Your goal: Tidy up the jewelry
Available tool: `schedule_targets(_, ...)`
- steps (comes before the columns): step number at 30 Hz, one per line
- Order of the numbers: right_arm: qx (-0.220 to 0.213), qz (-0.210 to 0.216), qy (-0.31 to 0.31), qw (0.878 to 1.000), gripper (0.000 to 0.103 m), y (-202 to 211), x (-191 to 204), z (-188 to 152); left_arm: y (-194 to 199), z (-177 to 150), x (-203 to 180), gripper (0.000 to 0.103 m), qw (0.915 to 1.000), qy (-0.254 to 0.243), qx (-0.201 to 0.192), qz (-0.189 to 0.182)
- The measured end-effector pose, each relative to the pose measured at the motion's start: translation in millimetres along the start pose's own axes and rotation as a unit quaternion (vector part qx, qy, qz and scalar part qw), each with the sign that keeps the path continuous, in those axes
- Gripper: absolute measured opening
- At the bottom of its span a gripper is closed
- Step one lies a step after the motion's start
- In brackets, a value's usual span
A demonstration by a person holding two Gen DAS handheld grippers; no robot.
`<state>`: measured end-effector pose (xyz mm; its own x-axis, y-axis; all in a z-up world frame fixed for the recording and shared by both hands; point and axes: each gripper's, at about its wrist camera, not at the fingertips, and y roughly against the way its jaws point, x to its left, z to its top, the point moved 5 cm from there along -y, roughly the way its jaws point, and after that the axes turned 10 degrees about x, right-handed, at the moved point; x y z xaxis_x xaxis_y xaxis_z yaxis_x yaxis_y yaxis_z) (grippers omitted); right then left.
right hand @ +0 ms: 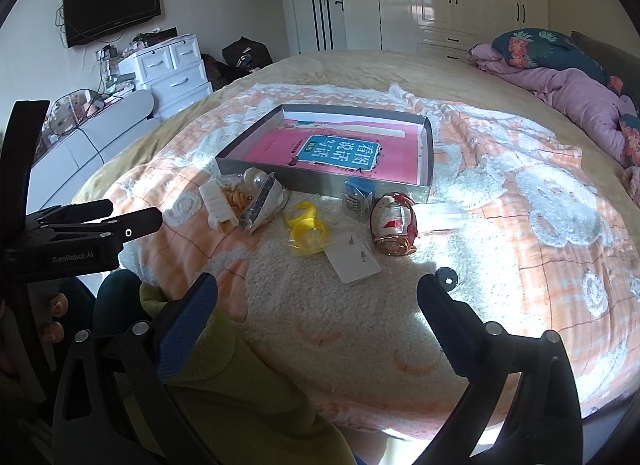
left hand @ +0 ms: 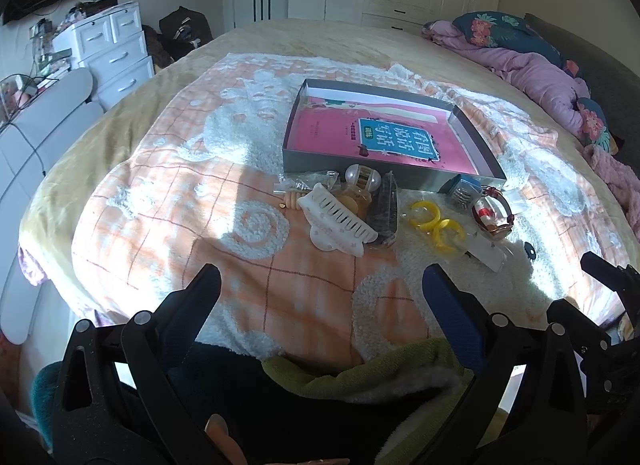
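Note:
A shallow grey box (left hand: 352, 164) (right hand: 320, 181) with a pink book inside lies on the bed. In front of it lie a white hair claw (left hand: 340, 221) (right hand: 218, 201), a dark claw (left hand: 384, 205), yellow hoop earrings (left hand: 436, 225) (right hand: 306, 225), a red-and-gold bangle (left hand: 492, 213) (right hand: 394, 225), a small blue box (left hand: 464, 189) (right hand: 358, 195) and a white earring card (left hand: 486, 253) (right hand: 352, 261). My left gripper (left hand: 322, 277) is open and empty, short of the pile. My right gripper (right hand: 318, 285) is open and empty, near the card.
The orange-and-white fleece blanket (left hand: 240, 225) covers the bed. A pink duvet and floral pillows (left hand: 532, 61) lie at the far right. White drawers (left hand: 112, 53) and wardrobes stand beyond. A small black ring (right hand: 447, 275) lies by my right finger. The left gripper shows in the right wrist view (right hand: 92, 225).

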<state>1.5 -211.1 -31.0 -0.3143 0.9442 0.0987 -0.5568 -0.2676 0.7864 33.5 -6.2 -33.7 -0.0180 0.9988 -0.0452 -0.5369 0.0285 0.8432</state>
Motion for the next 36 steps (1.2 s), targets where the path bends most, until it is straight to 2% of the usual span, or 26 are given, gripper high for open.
schedule_targets(8,-0.005,0.004,-0.010,1.000,0.099,-9.5,-6.3,7.6,-11.7,6.3,8.9,0.095,0.9999,0.009,0.009,0.006)
schedule_targets(17,0.008,-0.006,-0.044,0.999,0.099,-29.6,-34.8,18.5,-30.9,17.2,24.3,0.095,0.9992,0.024,0.032,0.007)
schedule_targets(23,0.000,-0.025,-0.064,0.998,0.099,-37.9,-58.8,28.7,-54.5,20.7,26.6,0.095,0.9959,0.039,0.069,-0.045)
schedule_targets(29,-0.013,-0.043,-0.071,0.996,0.099,-41.3,-79.4,38.6,-79.0,26.1,17.7,0.095,0.9881,0.060,0.100,-0.100)
schedule_targets(31,-0.013,-0.049,-0.076,0.996,0.099,-42.7,-85.8,39.2,-83.9,28.5,14.8,0.093,0.9860,0.066,0.103,-0.113)
schedule_targets(36,-0.002,-0.051,-0.089,0.995,0.099,-51.6,-100.6,38.3,-96.5,37.3,9.7,0.065,0.9807,0.084,0.112,-0.137)
